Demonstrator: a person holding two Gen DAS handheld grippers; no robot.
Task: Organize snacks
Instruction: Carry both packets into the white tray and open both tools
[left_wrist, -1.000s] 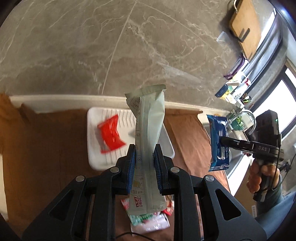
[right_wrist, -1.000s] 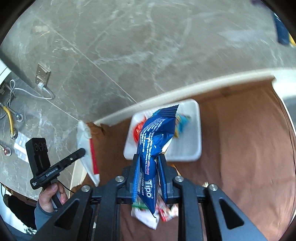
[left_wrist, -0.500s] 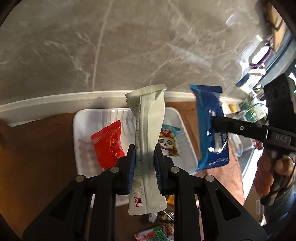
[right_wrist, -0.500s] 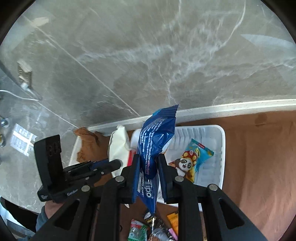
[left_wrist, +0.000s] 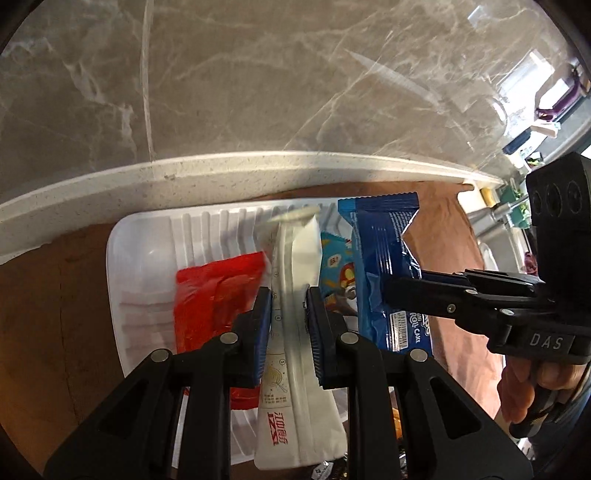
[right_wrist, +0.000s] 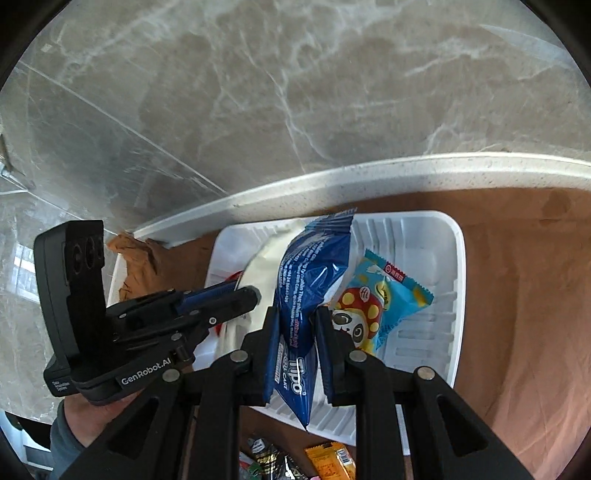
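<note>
Carrying snacks to the tray (left_wrist: 147, 236): left gripper (left_wrist: 288, 325) clamps a white packet (left_wrist: 295, 266), right gripper (right_wrist: 297, 332) a blue packet (right_wrist: 314, 266), both above it. Next, presumably: lower, release.

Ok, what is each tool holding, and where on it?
Left tool pinches the white packet mid-length; right tool pinches the blue packet below its middle.

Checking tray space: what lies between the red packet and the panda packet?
The white packet, clamped in the left gripper above the tray; left wrist view.
</note>
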